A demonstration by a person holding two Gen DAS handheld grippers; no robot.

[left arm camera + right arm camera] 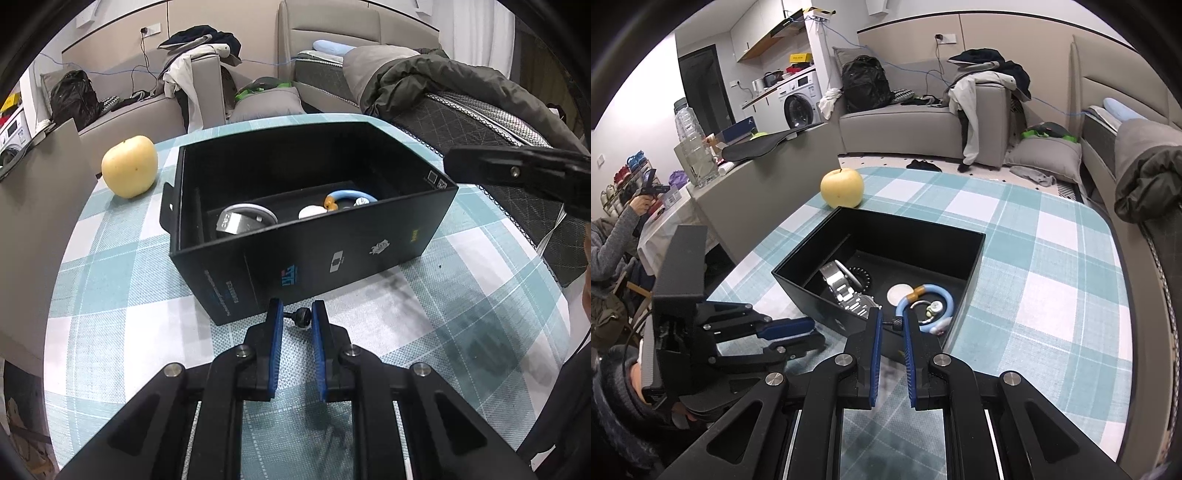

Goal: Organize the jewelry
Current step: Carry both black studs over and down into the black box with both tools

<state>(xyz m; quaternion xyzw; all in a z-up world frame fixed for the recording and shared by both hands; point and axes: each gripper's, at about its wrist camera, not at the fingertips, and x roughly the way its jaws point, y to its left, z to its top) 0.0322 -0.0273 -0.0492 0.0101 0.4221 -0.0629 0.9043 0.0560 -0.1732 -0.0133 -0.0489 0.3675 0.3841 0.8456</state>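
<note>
Left gripper (297, 315): nearly closed, pads nipping a small dark knobbed piece (302, 316) low over the cloth, just before the box's near wall.
Right gripper (893, 325): nearly closed too, pinching a small knurled piece (897, 325) at the box's near rim.
Box (975, 258): black, open, on the checked cloth (1052, 295).
Inside: steel watch (846, 291), bead bracelet (862, 277), white disc (900, 294), blue ring (945, 301) with charms.
Apple (842, 187): beyond the box, apart.
</note>
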